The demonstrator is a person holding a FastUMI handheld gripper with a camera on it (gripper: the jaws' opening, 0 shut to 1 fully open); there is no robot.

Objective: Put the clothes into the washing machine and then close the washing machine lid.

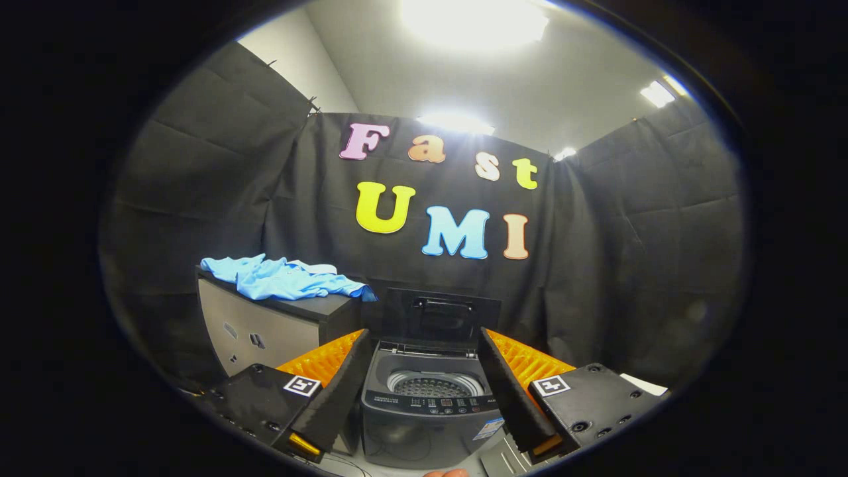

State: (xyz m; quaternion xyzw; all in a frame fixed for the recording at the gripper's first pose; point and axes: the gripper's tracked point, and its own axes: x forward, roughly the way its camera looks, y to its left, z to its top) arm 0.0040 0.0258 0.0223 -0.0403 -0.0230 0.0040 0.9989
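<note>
Jaws [424, 371] spread wide, holding nothing, low centre of frame. A fingertip [447, 473] of the person shows at the very bottom edge, below the machine. Between the fingers [331, 391] sits the washing machine [427, 424]: dark top-loader, control panel facing the camera, drum visible through the open top. Its lid [437, 318] stands upright at the back, handle near its upper edge. Left of the machine, mid-left of frame, a dark-topped cabinet [265, 328] with a pale front. The clothes [281, 278], a light blue crumpled garment, lie on the cabinet top, one end hanging over the right edge near the lid. Black cloth wall behind.
</note>
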